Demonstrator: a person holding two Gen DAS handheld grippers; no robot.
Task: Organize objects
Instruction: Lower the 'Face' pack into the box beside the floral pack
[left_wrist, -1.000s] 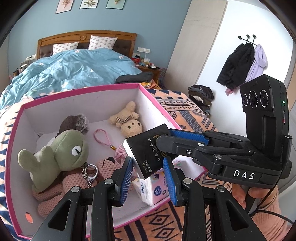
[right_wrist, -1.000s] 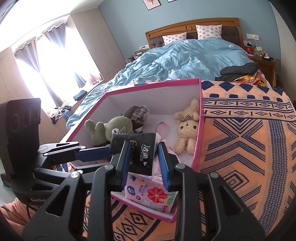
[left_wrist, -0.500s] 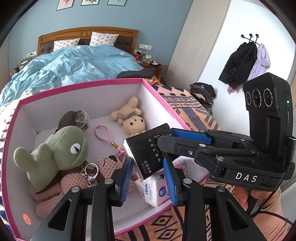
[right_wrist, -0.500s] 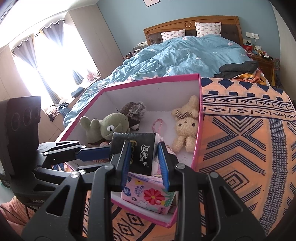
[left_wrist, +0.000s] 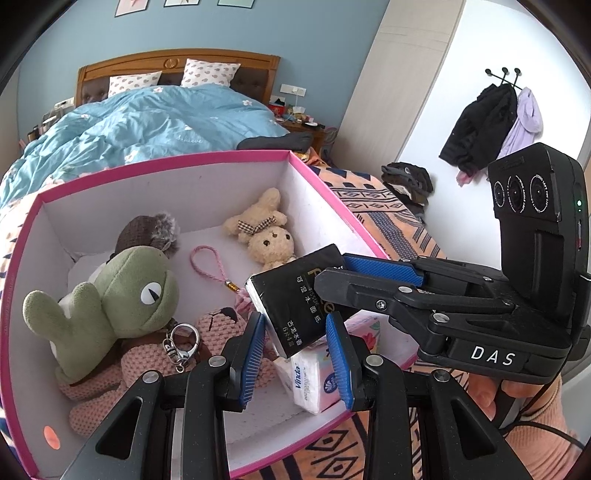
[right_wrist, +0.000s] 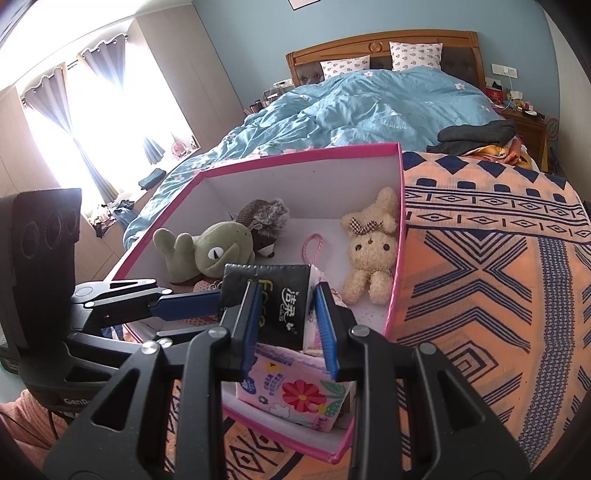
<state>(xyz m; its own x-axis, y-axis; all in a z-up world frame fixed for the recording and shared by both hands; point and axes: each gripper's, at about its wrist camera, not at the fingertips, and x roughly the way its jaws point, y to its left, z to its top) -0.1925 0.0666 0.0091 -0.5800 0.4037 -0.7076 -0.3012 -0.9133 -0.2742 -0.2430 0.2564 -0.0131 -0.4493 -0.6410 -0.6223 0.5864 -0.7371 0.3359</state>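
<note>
The right gripper (right_wrist: 288, 326) clamps the black tissue pack (right_wrist: 275, 301) over the near corner of the pink-rimmed box (right_wrist: 397, 236), above a floral tissue pack (right_wrist: 295, 393). The left gripper (left_wrist: 295, 354), narrowed and empty, sits just under the pack. Only the left view shows coats (left_wrist: 491, 129); only the right shows the window (right_wrist: 92, 122).

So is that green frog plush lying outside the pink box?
No, the green frog plush lies inside the pink-rimmed box, beside the brown hedgehog plush.
</note>
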